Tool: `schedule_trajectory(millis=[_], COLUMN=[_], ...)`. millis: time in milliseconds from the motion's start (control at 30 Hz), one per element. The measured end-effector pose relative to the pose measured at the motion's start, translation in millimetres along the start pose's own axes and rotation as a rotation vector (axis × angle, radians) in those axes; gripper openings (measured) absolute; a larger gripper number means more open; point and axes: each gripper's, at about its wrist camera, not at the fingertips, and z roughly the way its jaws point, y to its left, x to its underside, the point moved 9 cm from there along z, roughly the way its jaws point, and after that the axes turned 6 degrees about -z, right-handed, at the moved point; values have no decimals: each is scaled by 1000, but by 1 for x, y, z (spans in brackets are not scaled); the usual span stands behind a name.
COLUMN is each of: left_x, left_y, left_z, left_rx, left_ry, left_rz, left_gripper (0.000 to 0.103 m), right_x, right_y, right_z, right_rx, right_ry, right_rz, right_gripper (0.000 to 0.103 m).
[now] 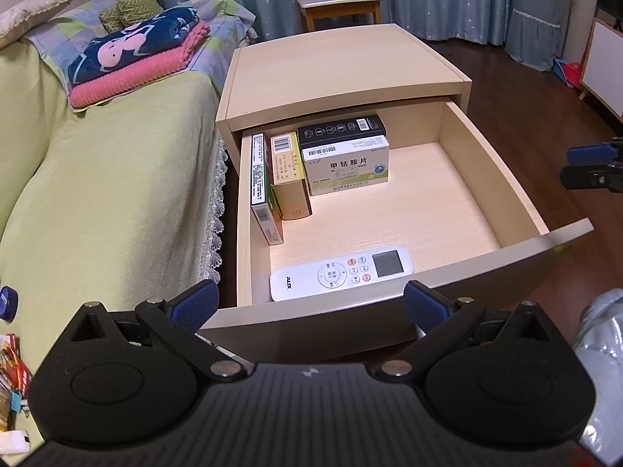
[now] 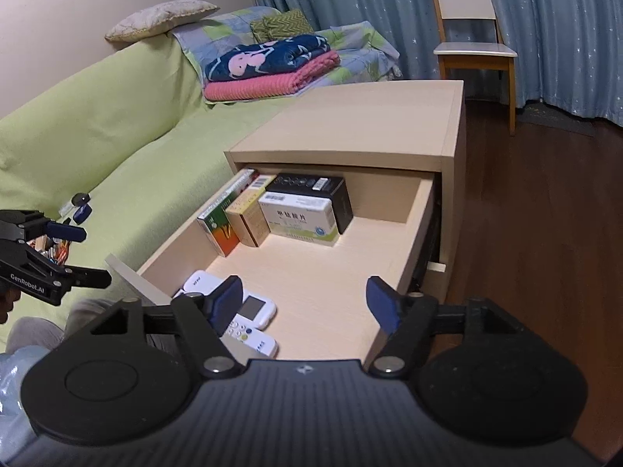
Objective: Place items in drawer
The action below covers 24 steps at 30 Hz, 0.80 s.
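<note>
The white plastic remote (image 1: 342, 273) lies flat on the pale wood-grain floor of the open drawer (image 1: 486, 163), along its front edge, long axis running side to side, screen end toward the drawer's right wall; cardboard medicine boxes (image 1: 346, 163) stand packed in the back left corner, one narrow box (image 1: 263, 186) upright against the left wall; the left gripper (image 1: 311, 303) hovers before the drawer front, jaws wide and empty; the right gripper (image 2: 305, 303) hangs over the front right corner, likewise spread wide, nothing held.
</note>
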Motion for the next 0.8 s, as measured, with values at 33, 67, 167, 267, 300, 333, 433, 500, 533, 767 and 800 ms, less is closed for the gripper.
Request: schedule_trajectory(millis=[33,67,167,267,300,333,433,500,533,767,800], left_x=[0,0,2,8,11,14,21,26,29,44,46], left_y=[0,1,4,11,15,18,28,35,38,67,69], left_z=[0,0,1,4,6,7,10,12,13,33,35], left_rx=[-3,-7,-1,11,7,1,-4,0,1,-5,-10], left_ry=[1,2,14,40,45,50,64,71,73,113,115], left_rz=[9,17,35,34,35,37,35,32,32,-9,-7], left_gripper=[102,102,102,102,102,102,102,102,102,102,102], right_x=[1,1,6,13,17,21,31,39,42,65,68], right_y=[0,0,-3,-11,-13,-15,-22,-25,-25,-31,-33], right_z=[-1,-2,-8,-12,-13,-14,-17,-17,-17,-7,-5], right_rx=[2,0,9,35,47,58,89,102,108,145,148], right_ry=[2,4,11,30,41,50,77,102,113,176,184], right_rz=[-7,-17,-33,-54,-58,-61,-72,-87,-97,-134,-127], right_gripper=[70,72,74,75,75,75,75,75,75,74,74])
